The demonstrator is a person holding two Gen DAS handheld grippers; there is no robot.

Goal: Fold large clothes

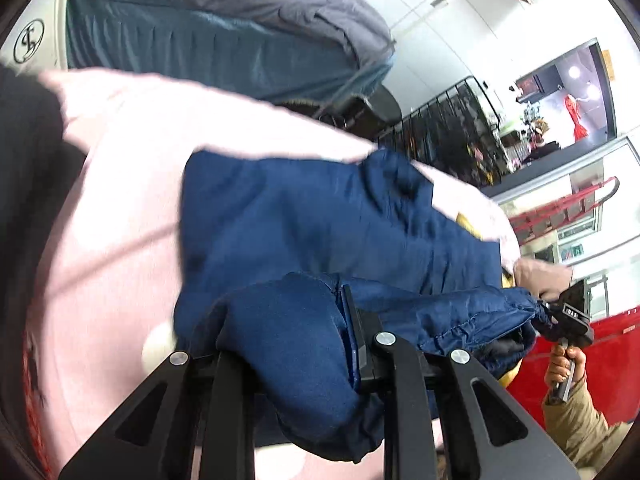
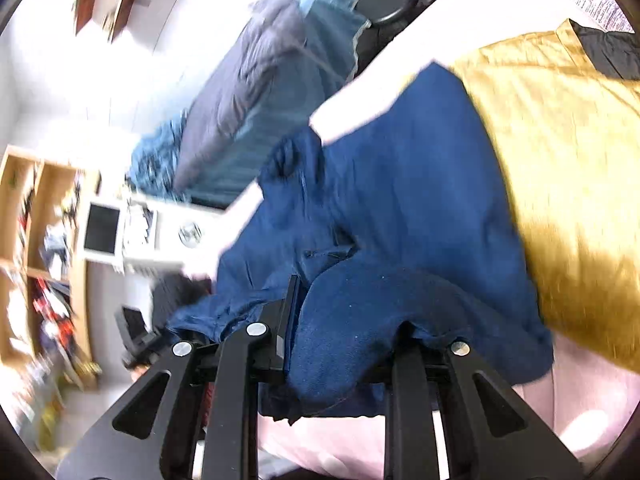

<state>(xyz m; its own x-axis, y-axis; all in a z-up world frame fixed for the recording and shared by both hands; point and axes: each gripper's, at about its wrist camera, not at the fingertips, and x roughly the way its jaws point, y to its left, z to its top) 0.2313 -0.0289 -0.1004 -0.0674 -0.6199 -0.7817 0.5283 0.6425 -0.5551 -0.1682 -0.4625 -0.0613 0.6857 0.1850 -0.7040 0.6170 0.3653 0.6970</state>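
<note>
1. The left gripper [image 1: 320, 344] is pinching a bunched fold of the navy garment [image 1: 320, 216]. The right gripper [image 2: 340, 340] is pinching another fold of the same edge. The rest of the garment lies on the pink bed cover [image 1: 112, 200], with its right part over a yellow garment [image 2: 560, 168].
2. Slip risk: each bite is a thick wad, not a flat hem. If tension rises between the 2 grippers, a corner could likely pull out and drop.
3. Uneven fold: the held edge sags between the grippers. If 1 side leads, the fold line would likely land skewed.
4. Drag risk: the navy cloth overlaps the yellow garment, so a low carry could pull it along or wrinkle it.
5. Fabric hides both sets of fingertips, so how deep each grip sits cannot be told.
</note>
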